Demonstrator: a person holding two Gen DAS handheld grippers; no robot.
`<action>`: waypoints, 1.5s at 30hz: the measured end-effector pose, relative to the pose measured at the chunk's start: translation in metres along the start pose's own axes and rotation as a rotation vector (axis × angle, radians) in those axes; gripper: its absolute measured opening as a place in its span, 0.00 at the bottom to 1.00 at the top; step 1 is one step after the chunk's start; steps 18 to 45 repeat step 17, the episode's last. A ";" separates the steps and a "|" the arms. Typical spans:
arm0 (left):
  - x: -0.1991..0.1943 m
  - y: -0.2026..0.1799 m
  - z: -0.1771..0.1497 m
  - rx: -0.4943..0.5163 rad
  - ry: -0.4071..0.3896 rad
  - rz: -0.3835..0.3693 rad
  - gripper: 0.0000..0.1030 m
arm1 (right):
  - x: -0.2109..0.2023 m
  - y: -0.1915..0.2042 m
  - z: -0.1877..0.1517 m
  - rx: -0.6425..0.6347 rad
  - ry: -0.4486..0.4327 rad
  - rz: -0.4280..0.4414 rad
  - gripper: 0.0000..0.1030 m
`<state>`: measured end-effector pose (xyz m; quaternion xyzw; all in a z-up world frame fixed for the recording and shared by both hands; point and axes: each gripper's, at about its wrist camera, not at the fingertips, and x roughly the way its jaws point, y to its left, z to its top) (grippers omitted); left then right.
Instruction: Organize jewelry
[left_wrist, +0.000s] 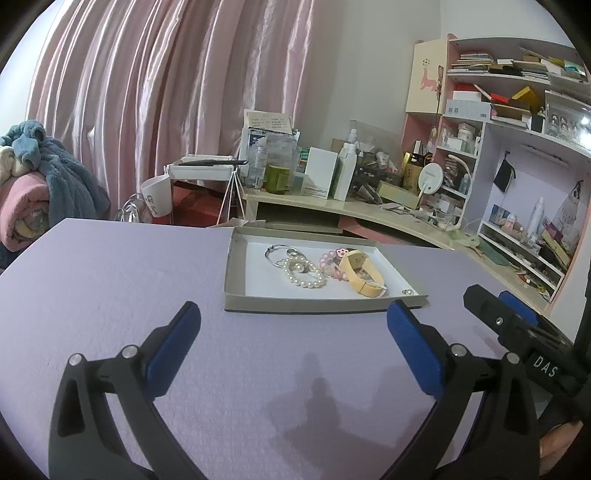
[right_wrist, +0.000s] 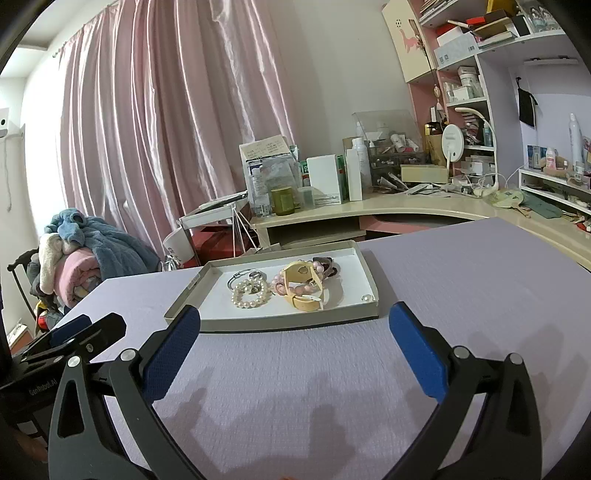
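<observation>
Left wrist view: left claw (left_wrist: 291, 314) spread wide, blue pads (left_wrist: 177, 332) apart, nothing between them; the right claw (left_wrist: 491, 306) shows at its right side, its body lettered "DAS".
Right wrist view: right claw (right_wrist: 295, 317) spread equally wide, holding nothing; the left claw (right_wrist: 81, 328) shows at its left side, its body lettered "GenRobot.AI", not readable in the other view.
Seen from right only: white device (right_wrist: 7, 122) mounted on the wall, far left of the claw.
Seen from left only: white cup (left_wrist: 157, 199) with a printed figure, in full, beyond the claw to its left.
Tray (left_wrist: 236, 295): shallow grey cardboard, white inside, lying on the lilac table (left_wrist: 110, 295) straight ahead of both claws, just past the fingertips, untouched.
Tray contents, left part: pearl bracelet (left_wrist: 304, 275) overlapping a silver hoop (left_wrist: 275, 254).
Tray contents, middle: pink bead bracelet (left_wrist: 328, 264) with a yellow strap (left_wrist: 360, 273) lying across it.
Tray contents, near right corner: small round stud (left_wrist: 408, 292), well apart from the rest.
Background, ahead of claws: pink curtain (left_wrist: 166, 92); desk (left_wrist: 332, 206) with bottles and boxes, their print too small to read.
Background, right of claws: shelving (left_wrist: 517, 110) stacked with books and boxes.
Background, far left: heap of blankets (left_wrist: 44, 177).
</observation>
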<state>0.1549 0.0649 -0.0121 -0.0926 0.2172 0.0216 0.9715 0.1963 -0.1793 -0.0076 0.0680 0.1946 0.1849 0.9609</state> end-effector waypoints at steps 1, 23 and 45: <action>0.000 0.000 0.001 -0.001 0.000 0.000 0.98 | 0.000 0.000 0.001 0.000 -0.001 0.000 0.99; 0.003 0.004 0.000 -0.004 0.011 -0.005 0.98 | 0.000 -0.001 0.000 -0.002 0.002 0.001 0.99; 0.003 0.004 0.000 -0.004 0.011 -0.005 0.98 | 0.000 -0.001 0.000 -0.002 0.002 0.001 0.99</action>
